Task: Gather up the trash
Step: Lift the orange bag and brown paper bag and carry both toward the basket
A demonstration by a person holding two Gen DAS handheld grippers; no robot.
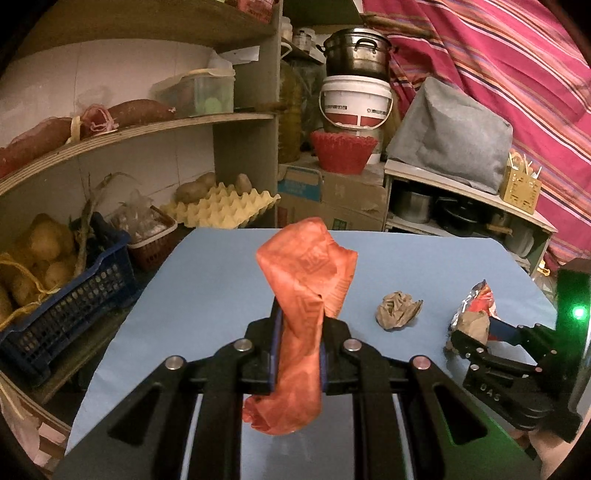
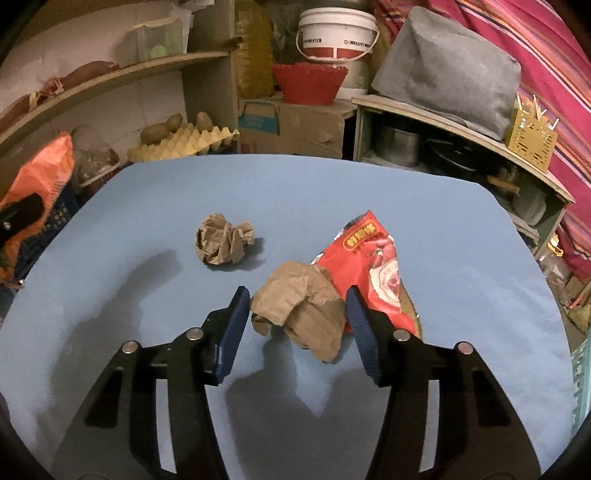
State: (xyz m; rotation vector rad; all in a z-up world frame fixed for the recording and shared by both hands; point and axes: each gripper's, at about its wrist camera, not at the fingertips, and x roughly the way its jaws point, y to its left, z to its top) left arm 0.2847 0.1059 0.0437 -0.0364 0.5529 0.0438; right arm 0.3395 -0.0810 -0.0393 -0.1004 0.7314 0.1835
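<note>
My left gripper [image 1: 301, 315] is shut on a crumpled orange plastic bag [image 1: 306, 266], held up above the blue table top [image 1: 214, 266]; the same bag [image 2: 40, 173] shows at the left edge of the right wrist view. My right gripper [image 2: 295, 297] stands low over the table with a crumpled brown paper wad [image 2: 303, 306] between its jaws. Its right pad touches the paper and its left pad is a sliver away, and the wad rests on the table. A red snack wrapper [image 2: 373, 258] lies against the wad's right side. A second brown paper ball [image 2: 223, 240] lies apart, farther left.
Curved wooden shelves [image 1: 147, 125] on the left hold sweet potatoes, an egg tray [image 1: 221, 206] and a blue crate [image 1: 66, 306] of potatoes. Behind the table stand a cardboard box [image 2: 295, 125], a red basket [image 2: 310, 83], a white bucket [image 2: 336, 33] and a grey covered object [image 2: 443, 70].
</note>
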